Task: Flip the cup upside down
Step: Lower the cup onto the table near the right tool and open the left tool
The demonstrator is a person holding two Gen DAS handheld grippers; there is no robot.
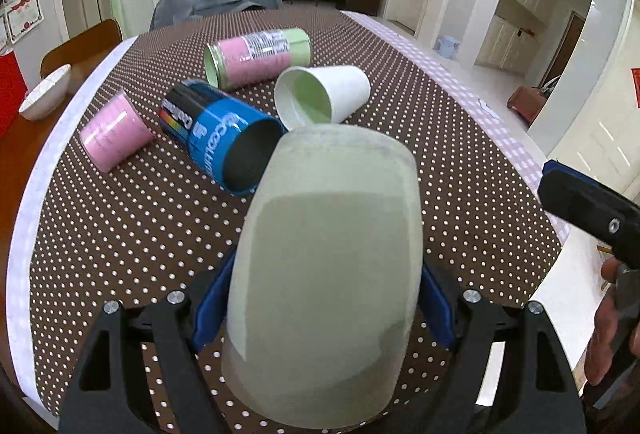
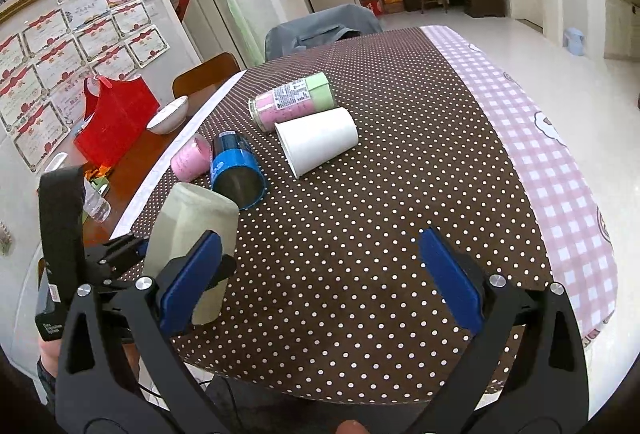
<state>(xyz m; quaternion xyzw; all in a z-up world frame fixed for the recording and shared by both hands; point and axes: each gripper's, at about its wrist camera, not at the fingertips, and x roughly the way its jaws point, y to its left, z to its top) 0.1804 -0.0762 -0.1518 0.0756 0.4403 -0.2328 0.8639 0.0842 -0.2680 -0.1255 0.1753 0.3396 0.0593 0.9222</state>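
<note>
My left gripper (image 1: 320, 298) is shut on a pale green frosted cup (image 1: 328, 274). The cup fills the left wrist view, wide rim near the camera and closed base pointing away, tilted over the dotted tablecloth (image 1: 140, 234). In the right wrist view the same cup (image 2: 192, 226) stands base-up at the near left table edge, held by the left gripper (image 2: 160, 254). My right gripper (image 2: 320, 274) is open and empty above the table's near edge; its body (image 1: 588, 206) shows at the right of the left wrist view.
Several cups lie on their sides mid-table: a white paper cup (image 2: 320, 140), a blue can-like cup (image 2: 236, 174), a small pink cup (image 2: 190, 158) and a pink-and-green tumbler (image 2: 294, 100). A white bowl (image 2: 168, 116) and red bag (image 2: 114, 122) sit left.
</note>
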